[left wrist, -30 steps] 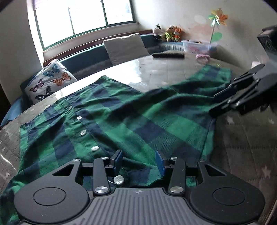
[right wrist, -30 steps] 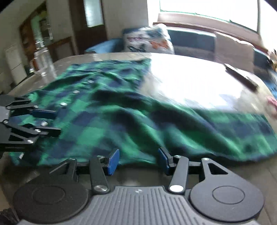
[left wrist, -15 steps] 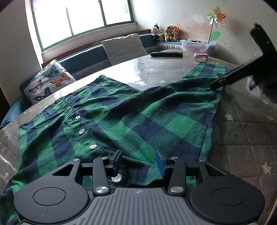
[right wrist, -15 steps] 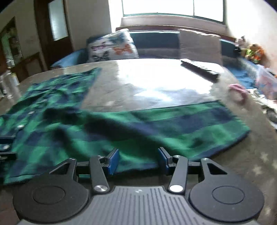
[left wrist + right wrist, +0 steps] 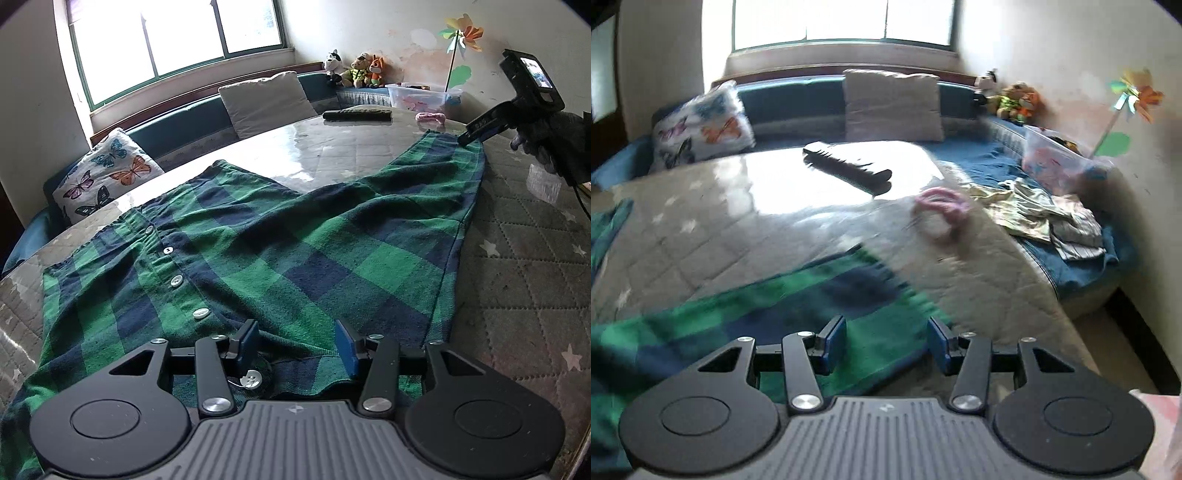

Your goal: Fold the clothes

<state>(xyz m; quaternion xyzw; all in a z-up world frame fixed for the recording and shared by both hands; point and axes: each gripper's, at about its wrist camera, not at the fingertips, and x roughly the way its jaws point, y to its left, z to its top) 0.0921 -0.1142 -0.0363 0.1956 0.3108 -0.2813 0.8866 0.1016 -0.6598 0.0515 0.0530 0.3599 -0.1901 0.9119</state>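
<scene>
A green and navy plaid shirt (image 5: pixel 266 243) lies spread on the quilted table, its white buttons running up the left side. My left gripper (image 5: pixel 297 345) is open, low over the shirt's near hem, with a loose button between its fingers. My right gripper (image 5: pixel 888 343) is open over the shirt's far sleeve end (image 5: pixel 812 314). In the left wrist view the right gripper (image 5: pixel 480 131) shows at the sleeve's far tip.
A black remote (image 5: pixel 356 115) and a pink hair tie (image 5: pixel 430 117) lie on the table's far side. A bench with cushions (image 5: pixel 267 101), soft toys and a plastic box (image 5: pixel 424 94) runs behind. Loose clothes (image 5: pixel 1045 218) lie on the bench at the right.
My right gripper has swung right along the shirt to the sleeve's far end. The sleeve now lies stretched out toward the far right. My left gripper has stayed in place.
</scene>
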